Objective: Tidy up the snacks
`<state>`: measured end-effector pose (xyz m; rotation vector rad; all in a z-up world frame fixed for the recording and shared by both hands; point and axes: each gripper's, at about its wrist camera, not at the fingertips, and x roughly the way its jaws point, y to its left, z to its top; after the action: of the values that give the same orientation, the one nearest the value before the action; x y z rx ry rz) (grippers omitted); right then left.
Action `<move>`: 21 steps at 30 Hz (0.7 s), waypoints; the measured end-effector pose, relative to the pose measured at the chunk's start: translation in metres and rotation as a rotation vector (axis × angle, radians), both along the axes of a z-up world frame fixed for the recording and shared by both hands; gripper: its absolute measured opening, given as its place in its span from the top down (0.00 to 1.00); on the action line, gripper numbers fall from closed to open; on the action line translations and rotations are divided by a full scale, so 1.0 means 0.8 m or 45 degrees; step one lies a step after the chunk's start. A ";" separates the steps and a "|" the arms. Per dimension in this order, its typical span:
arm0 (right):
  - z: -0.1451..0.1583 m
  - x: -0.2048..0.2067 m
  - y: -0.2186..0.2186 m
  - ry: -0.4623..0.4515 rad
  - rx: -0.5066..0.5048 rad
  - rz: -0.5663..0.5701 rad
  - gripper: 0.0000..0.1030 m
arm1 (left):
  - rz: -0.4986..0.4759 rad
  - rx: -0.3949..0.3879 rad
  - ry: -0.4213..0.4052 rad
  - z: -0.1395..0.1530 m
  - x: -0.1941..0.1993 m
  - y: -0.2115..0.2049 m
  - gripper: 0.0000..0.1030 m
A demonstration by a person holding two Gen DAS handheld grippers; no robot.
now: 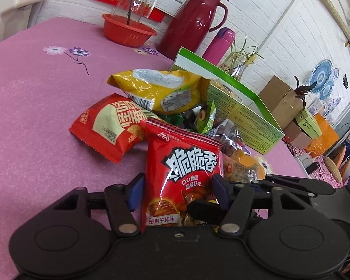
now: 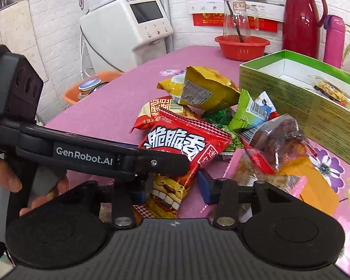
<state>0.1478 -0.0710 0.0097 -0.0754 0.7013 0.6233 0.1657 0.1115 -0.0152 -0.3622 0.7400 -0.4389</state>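
A red snack bag (image 1: pixel 182 163) with white characters stands between my left gripper's (image 1: pixel 177 191) blue pads, which press its sides. In the right wrist view the same bag (image 2: pixel 186 140) lies under the left gripper's finger (image 2: pixel 165 163). Its lower end sits inside my right gripper (image 2: pixel 172 191). The right blue pad (image 2: pixel 205 189) stands apart from the bag and the other pad is hidden. Behind lies a pile: a yellow bag (image 1: pixel 156 88), a red packet (image 1: pixel 109 126), green packets (image 2: pixel 245 114) and a clear packet (image 2: pixel 280 135). The open green box (image 2: pixel 291 107) holds one packet (image 2: pixel 331 91).
On the pink flowered tablecloth (image 1: pixel 35 107) stand a red basin (image 1: pixel 128 30) with a glass jug, a dark red thermos jug (image 1: pixel 193 23) and a pink bottle (image 1: pixel 219 44). A white machine (image 2: pixel 128 28) stands beyond the table's left edge. A hand (image 2: pixel 2 179) holds the left gripper's handle.
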 end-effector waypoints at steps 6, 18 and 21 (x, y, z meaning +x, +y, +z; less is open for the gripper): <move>0.014 -0.014 -0.013 -0.071 0.019 -0.024 0.36 | 0.001 0.018 -0.064 0.021 -0.015 -0.012 0.44; 0.062 -0.029 -0.051 -0.280 0.095 -0.083 0.37 | -0.030 -0.002 -0.252 0.082 -0.027 -0.043 0.46; 0.070 -0.027 -0.066 -0.316 0.100 -0.118 0.37 | -0.061 -0.003 -0.276 0.093 -0.018 -0.060 0.46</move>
<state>0.1264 -0.1239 0.0659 -0.0462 0.4377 0.5410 0.1510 0.0638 0.0593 -0.2943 0.5376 -0.5159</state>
